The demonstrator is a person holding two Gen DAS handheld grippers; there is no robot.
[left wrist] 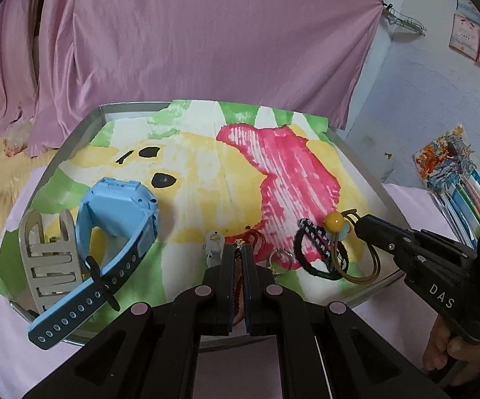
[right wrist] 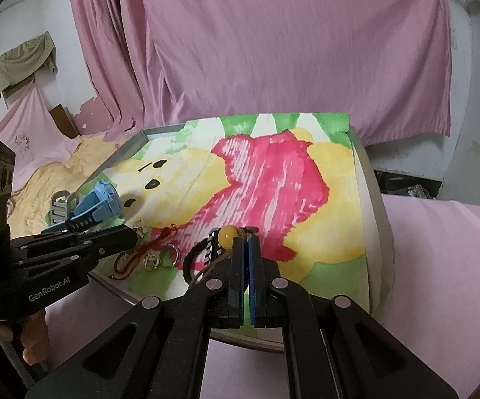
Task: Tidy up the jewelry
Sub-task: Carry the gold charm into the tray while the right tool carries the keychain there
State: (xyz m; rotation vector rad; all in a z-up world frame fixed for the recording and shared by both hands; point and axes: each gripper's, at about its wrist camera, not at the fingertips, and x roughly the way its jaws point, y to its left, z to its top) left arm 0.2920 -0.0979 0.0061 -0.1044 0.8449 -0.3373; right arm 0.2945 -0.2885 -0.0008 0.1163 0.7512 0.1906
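Backdrop: pink curtain (left wrist: 190, 40) hangs behind the work area, filling the upper part of both views.
Desk: metal-rimmed desk (left wrist: 73, 136) covered by a painted sheet (left wrist: 206, 166) with yellow, green and red patches.
Left hand-held gripper: left hand-held gripper (left wrist: 239, 249) sits at the near edge of the sheet; jaws are almost closed on a red cord (left wrist: 256, 237), with only a narrow gap showing. In the right wrist view the cord (right wrist: 140, 252) trails loose below its tip.
Right hand-held gripper: right hand-held gripper (right wrist: 246, 242) has jaws pressed together on a brown hair tie (left wrist: 363, 266) just behind its yellow bead (left wrist: 334, 220).
Watch: blue watch (left wrist: 117, 219) stands on its side at the left of the sheet, strap extending past the desk rim.
Comb: white hair comb (left wrist: 49, 256) lies touching the watch, on its left.
Black band: black-and-white woven band (left wrist: 319, 249) lies under the bead, overlapping the brown tie.
Rings: silver ring (right wrist: 170, 254) lies between the red cord and the black band; a smaller metal ring (right wrist: 150, 262) lies just beside it.
Charm: small white charm (left wrist: 214, 242) rests just left of the left fingertips.
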